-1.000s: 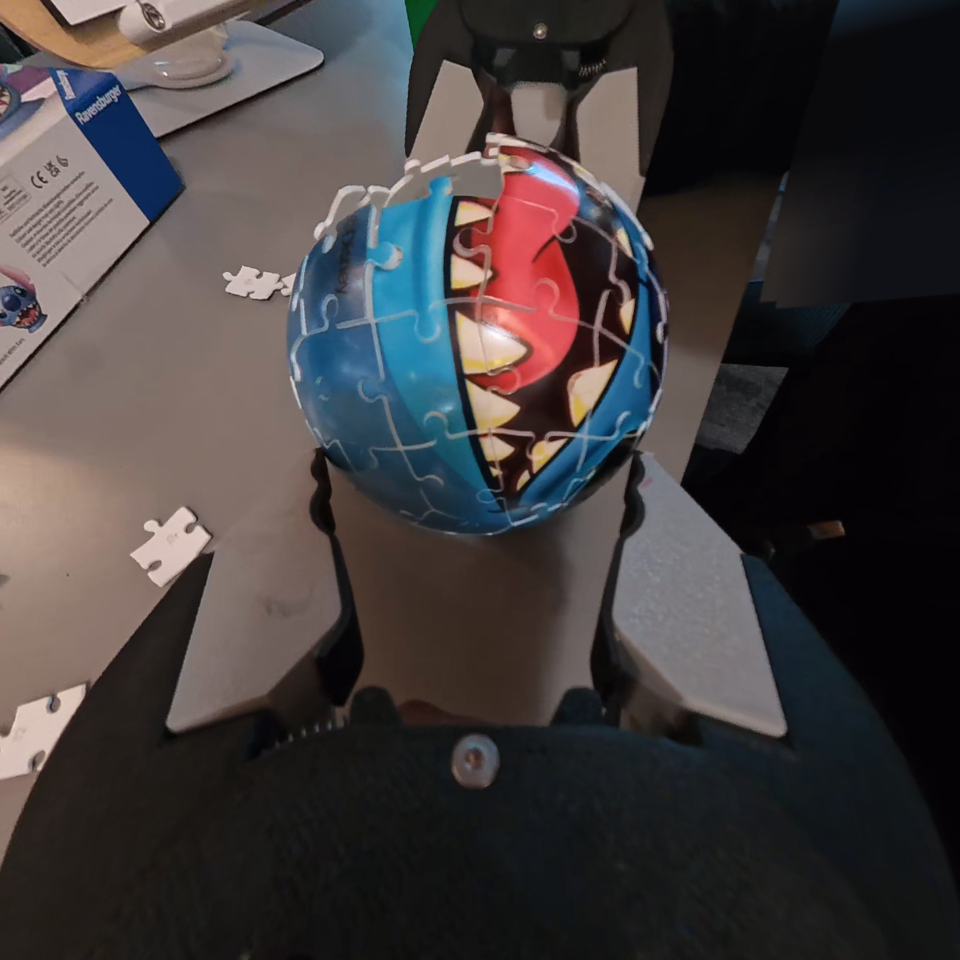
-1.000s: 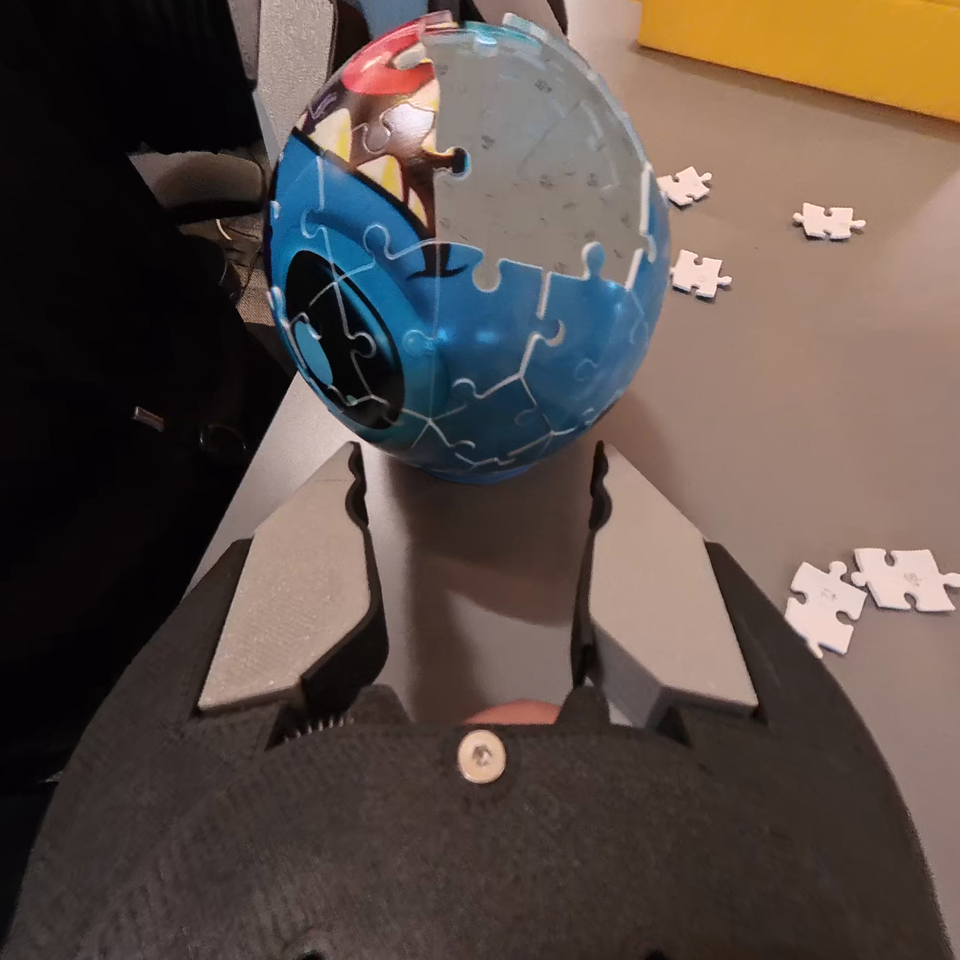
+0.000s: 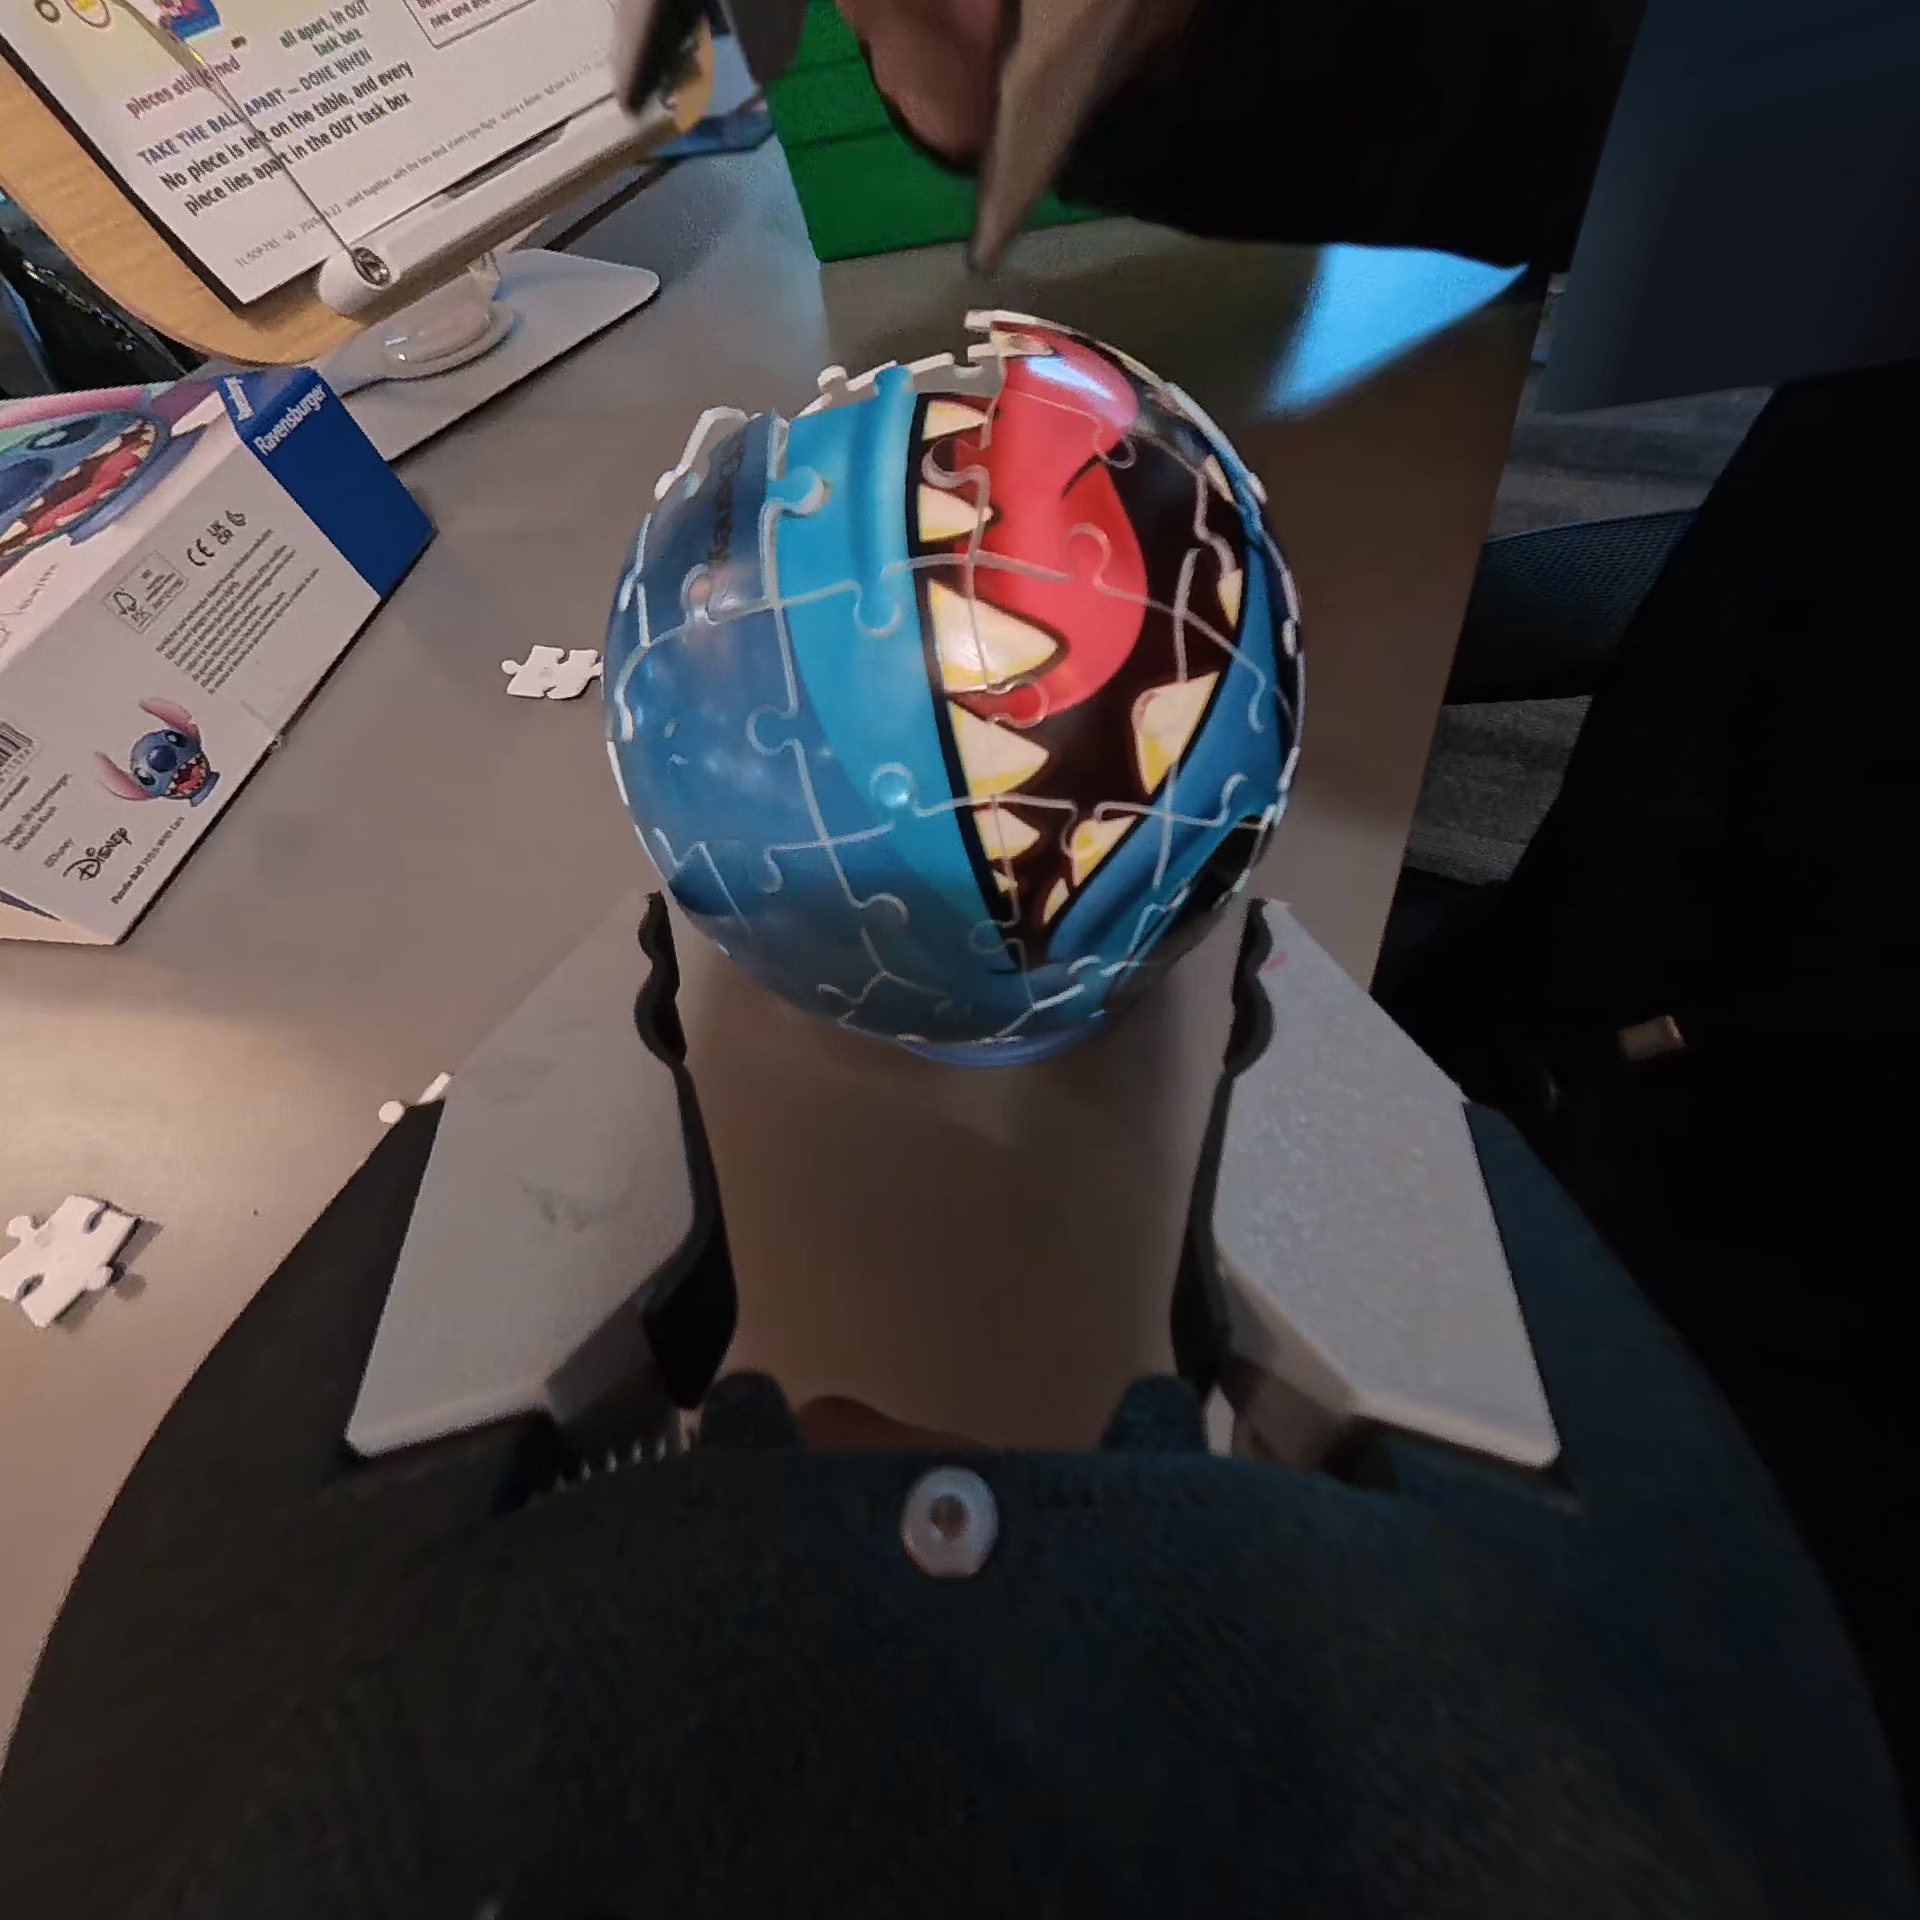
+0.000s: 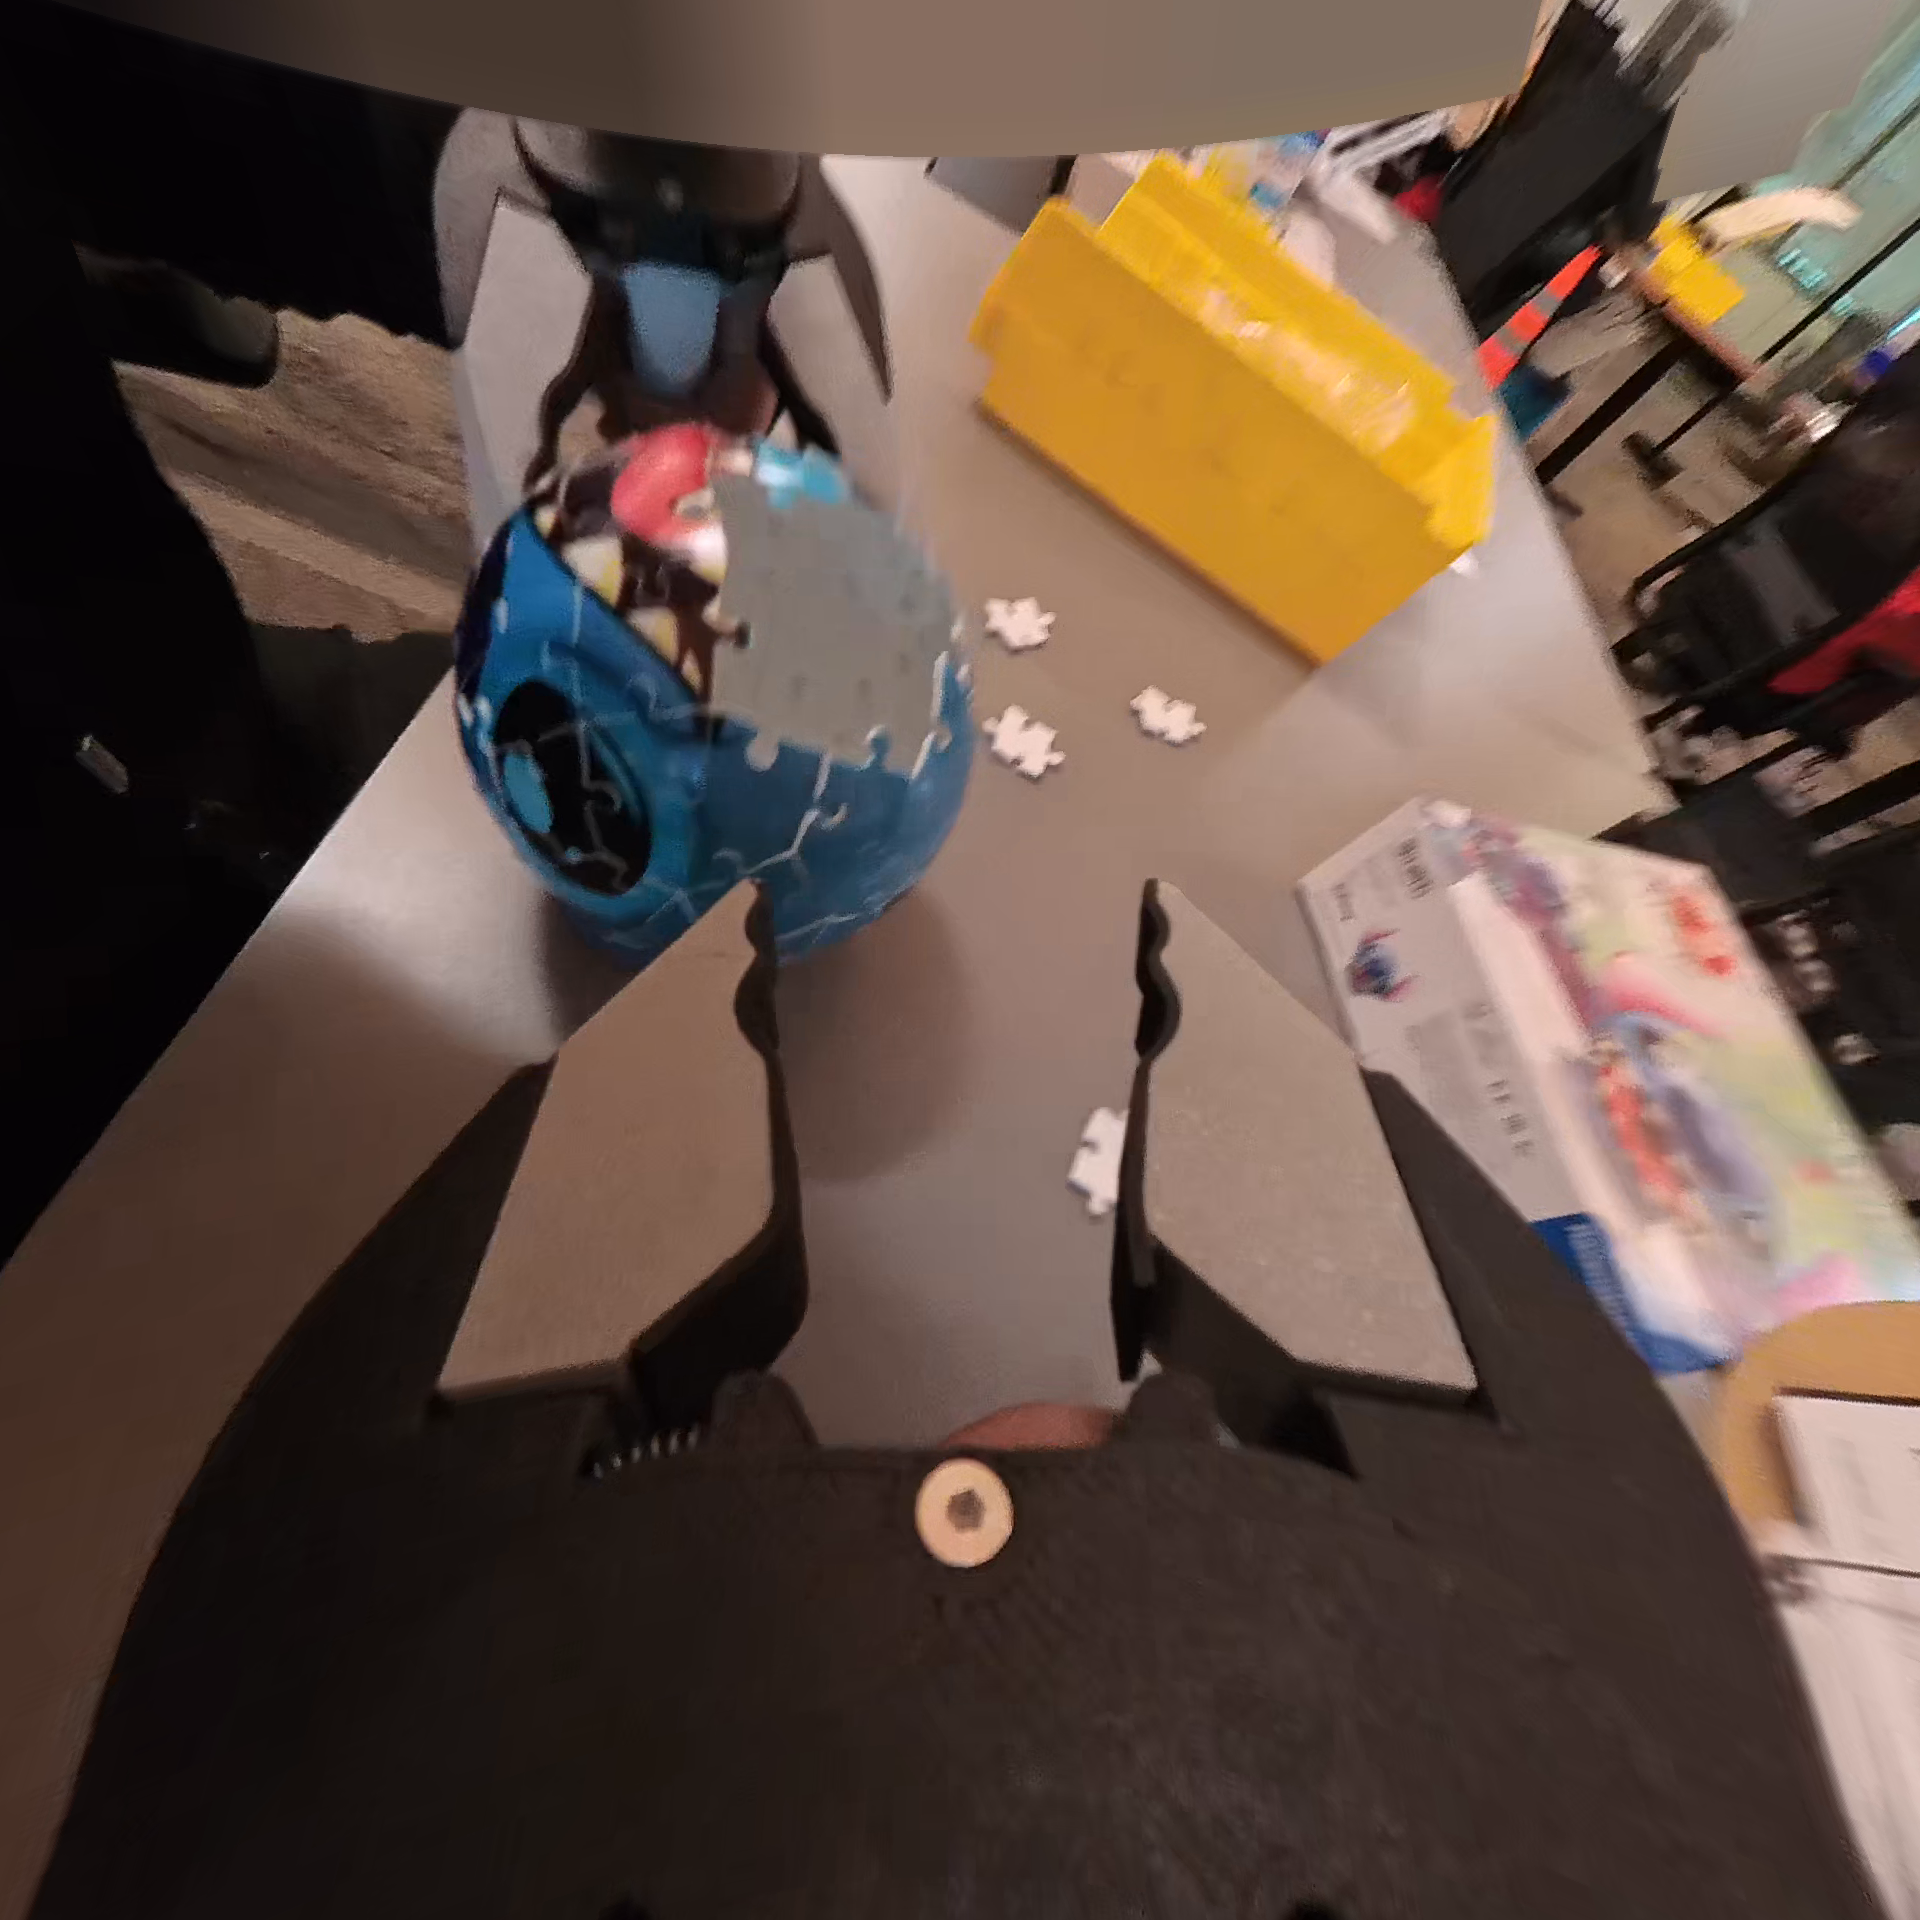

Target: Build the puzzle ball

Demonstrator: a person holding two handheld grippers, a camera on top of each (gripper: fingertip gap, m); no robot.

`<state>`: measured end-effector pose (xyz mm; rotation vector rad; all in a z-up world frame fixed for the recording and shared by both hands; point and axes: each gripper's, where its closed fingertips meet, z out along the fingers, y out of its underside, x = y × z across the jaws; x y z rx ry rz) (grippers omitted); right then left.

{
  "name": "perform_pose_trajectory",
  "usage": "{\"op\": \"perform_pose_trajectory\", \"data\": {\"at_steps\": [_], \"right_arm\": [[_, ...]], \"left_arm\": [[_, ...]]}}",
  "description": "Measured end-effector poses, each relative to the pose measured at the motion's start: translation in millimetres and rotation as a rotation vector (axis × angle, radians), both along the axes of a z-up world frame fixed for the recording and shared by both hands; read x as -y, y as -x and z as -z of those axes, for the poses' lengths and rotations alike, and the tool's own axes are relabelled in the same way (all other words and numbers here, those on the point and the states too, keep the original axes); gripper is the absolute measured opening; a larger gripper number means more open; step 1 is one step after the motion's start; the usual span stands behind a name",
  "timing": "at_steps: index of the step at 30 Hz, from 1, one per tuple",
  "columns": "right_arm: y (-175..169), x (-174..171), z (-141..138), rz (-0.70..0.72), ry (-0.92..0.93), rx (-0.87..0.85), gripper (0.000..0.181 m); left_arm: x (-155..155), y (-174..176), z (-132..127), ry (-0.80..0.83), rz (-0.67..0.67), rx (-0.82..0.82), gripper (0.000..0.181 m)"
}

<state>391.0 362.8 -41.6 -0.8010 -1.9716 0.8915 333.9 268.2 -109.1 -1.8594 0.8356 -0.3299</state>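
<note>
The puzzle ball (image 3: 951, 686) stands on the grey table (image 3: 436, 852), blue with a red mouth and yellow teeth. Its top back has a gap; in the right wrist view the ball (image 4: 717, 790) shows its grey inner side there. My left gripper (image 3: 956, 925) is open and low, with a fingertip at each lower side of the ball; I cannot tell if they touch it. My right gripper (image 4: 951, 904) is open and empty, raised, with the ball ahead to its left. One of its fingers (image 3: 1003, 156) shows blurred above the ball.
Loose white pieces lie on the table (image 4: 1023, 623) (image 4: 1169, 717) (image 4: 1096, 1158) (image 3: 551, 670) (image 3: 68, 1257). The puzzle box (image 3: 187, 644) (image 4: 1558, 1039), a paper stand (image 3: 364, 156) and a yellow bin (image 4: 1226, 468) stand around. The table edge (image 3: 1455, 727) runs close beside the ball. Tip to tip, the grippers are about 15 cm apart.
My right gripper has pulled back and up from the ball and swung right. My left gripper has drawn back a little. The ball has stayed in place.
</note>
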Motion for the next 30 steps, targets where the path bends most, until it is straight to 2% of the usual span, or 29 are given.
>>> {"op": "perform_pose_trajectory", "data": {"at_steps": [5, 7, 15, 19, 22, 27, 30], "right_arm": [[22, 21, -44, -0.060, -0.249, -0.159, 0.049], [30, 33, -47, -0.124, -0.287, -0.174, 0.042], [48, 59, -53, -0.340, -0.456, -0.199, 0.043], [54, 48, -71, -0.380, -0.433, -0.232, 0.044], [57, 34, -82, -0.389, -0.311, -0.274, 0.048], [60, 20, -57, -0.421, -0.207, -0.239, 0.051], [58, 28, -38, -0.481, -0.225, -0.190, 0.052]], "left_arm": [[2, -2, -2, -0.007, -0.021, 0.016, 0.106], [4, -2, -2, 0.006, -0.039, 0.048, 0.106], [13, -6, -15, 0.004, -0.193, 0.159, 0.105], [2, 2, -32, -0.021, -0.447, 0.286, 0.110], [5, -11, -39, -0.022, -0.519, 0.394, 0.108], [12, -16, -23, 0.043, -0.618, 0.326, 0.109], [7, -13, -7, 0.080, -0.670, 0.275, 0.110]]}}
